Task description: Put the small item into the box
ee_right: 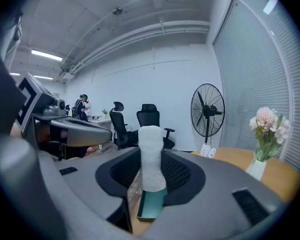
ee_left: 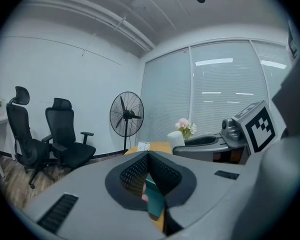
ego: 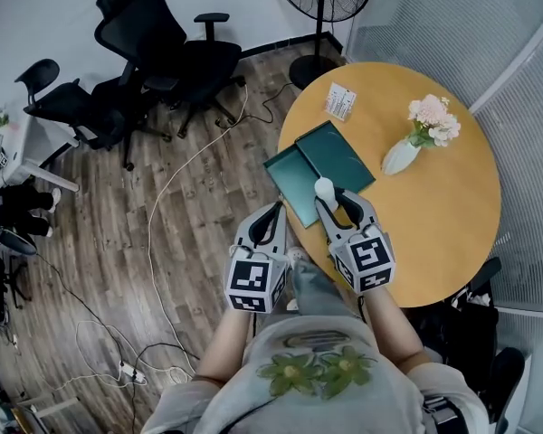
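Small item (ee_right: 150, 156) pinched by right gripper (ego: 333, 197) at box (ego: 335, 152) near edge; to be centred above before release (left gripper (ego: 276, 208) pressed together, empty).

Small white fuzzy cylinder (ee_right: 151, 156), upright, pinched between jaws of right gripper (ego: 333, 197), above shallow dark-teal rectangular box (ego: 288, 177), open, flat beside its lid (ego: 337, 152) near round wooden table (ego: 434, 215) edge.

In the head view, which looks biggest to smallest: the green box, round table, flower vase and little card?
1. round table
2. green box
3. flower vase
4. card
The last three share the tabletop, so nearness hardly matters.
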The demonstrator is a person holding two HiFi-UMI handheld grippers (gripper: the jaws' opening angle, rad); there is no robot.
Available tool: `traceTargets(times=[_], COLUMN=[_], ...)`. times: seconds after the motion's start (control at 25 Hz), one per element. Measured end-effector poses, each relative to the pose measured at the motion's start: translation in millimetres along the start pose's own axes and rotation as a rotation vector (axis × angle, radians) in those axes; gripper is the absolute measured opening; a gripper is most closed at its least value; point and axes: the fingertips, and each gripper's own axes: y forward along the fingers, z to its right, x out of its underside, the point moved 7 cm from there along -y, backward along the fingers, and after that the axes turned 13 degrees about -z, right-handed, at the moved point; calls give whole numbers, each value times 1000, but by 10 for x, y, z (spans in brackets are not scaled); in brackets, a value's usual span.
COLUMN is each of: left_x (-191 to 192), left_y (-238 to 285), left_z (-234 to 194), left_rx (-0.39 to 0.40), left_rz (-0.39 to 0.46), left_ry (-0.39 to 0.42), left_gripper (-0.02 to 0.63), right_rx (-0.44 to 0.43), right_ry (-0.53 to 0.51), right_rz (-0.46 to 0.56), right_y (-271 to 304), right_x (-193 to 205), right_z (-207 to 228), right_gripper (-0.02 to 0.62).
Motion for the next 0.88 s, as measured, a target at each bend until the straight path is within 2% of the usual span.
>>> traceTargets(times=[0.48, 0.88], left_x=[-148, -38], left_y=[509, 806], left_z=[-331, -462], left_rx=[-20, -20], left_rz=[-39, -104], left_ry=[-40, -49], left_gripper=[0, 0], right_rx=[-23, -64], right_ry=[-54, -55], right_rz=[-156, -261], right_y=[683, 1131], right_x=[84, 289], right_z=[309, 420], right_gripper=[137, 137])
